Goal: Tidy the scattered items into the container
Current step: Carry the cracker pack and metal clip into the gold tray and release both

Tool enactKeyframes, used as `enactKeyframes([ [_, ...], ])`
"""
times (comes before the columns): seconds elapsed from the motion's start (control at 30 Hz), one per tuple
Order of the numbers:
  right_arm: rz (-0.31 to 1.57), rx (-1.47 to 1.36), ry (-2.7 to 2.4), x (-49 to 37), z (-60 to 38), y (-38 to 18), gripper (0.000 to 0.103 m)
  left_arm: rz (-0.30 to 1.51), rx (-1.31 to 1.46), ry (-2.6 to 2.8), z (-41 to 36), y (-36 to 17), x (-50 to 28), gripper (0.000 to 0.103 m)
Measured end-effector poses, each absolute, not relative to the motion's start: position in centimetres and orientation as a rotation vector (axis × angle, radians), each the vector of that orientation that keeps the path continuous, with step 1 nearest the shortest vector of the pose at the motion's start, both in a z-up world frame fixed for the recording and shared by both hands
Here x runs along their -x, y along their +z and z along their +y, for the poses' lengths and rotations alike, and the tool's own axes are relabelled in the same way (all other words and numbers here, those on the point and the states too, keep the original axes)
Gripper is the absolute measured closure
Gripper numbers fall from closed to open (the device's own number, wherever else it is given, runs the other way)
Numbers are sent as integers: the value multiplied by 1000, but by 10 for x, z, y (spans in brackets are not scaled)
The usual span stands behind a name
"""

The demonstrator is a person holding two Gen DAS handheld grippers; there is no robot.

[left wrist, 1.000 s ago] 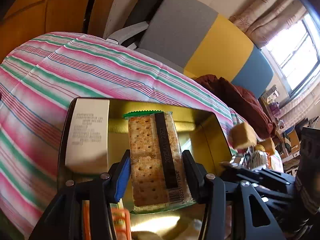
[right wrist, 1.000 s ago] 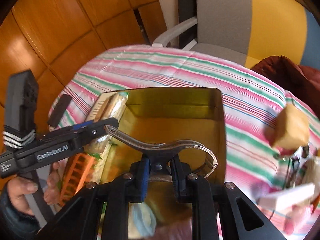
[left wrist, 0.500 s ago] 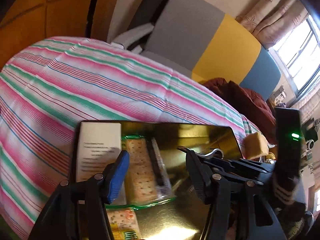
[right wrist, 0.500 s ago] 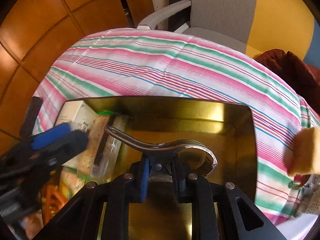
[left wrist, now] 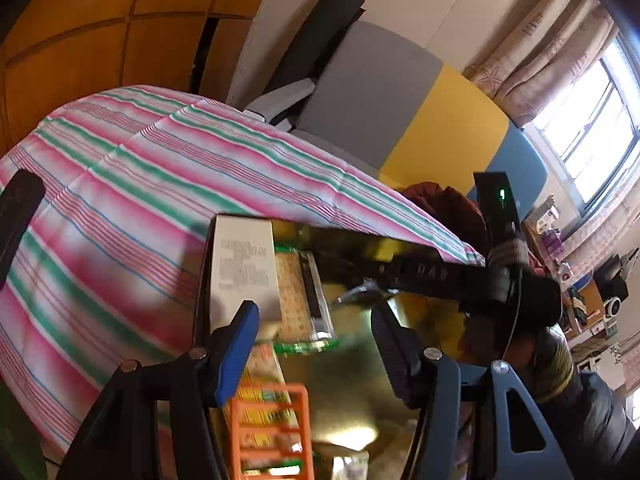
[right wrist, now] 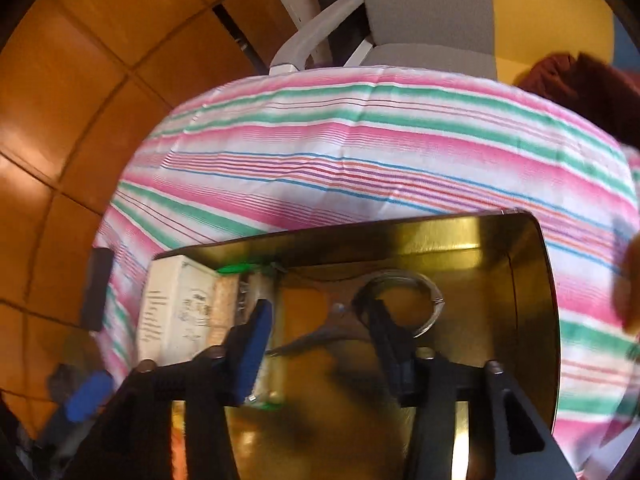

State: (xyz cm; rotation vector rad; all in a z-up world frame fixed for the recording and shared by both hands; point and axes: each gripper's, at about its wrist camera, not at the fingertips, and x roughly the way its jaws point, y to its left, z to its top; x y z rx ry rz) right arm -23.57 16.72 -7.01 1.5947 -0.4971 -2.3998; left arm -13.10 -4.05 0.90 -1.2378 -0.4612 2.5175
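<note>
Both tools hang over the gold tin (right wrist: 520,264) on the striped table (right wrist: 360,152), the left tool (left wrist: 316,336) spread wide and empty. The right tool (right wrist: 320,328) is also parted, with the metal opener (right wrist: 400,304) lying loose on the tin's floor beside the cracker pack (left wrist: 298,292) and white box (left wrist: 244,256).

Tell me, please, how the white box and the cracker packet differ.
The white box is opaque with printed text; the cracker packet is clear wrap with green ends. The box hugs the gold tin's side wall; the packet lies beside it. Both lie lengthwise inside.
</note>
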Motion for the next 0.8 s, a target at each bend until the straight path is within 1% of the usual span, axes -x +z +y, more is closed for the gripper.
enactKeyframes([
  [0.1, -522, -1565, -2409, 222, 170, -61, 51, -461, 1205, 2526, -41, 13, 114, 44],
  [0.27, -557, -1479, -2419, 182, 177, -43, 51, -380, 1168, 2531, -28, 14, 86, 44],
  [0.4, -507, -1430, -2456, 144, 183, -32, 50, -376, 1187, 2488, -18, 9, 70, 44],
  [0.5, -463, -1406, -2491, 115, 190, -28, 48, -355, 1195, 2466, -9, 8, 61, 44],
  [0.57, -467, -1394, -2510, 95, 200, -27, 46, -332, 1193, 2454, -2, 9, 54, 44],
  [0.63, -497, -1382, -2529, 76, 214, -27, 45, -309, 1186, 2443, 6, 11, 48, 44],
  [0.8, -639, -1336, -2583, 28, 257, -29, 43, -234, 1178, 2398, 27, 12, 30, 44],
])
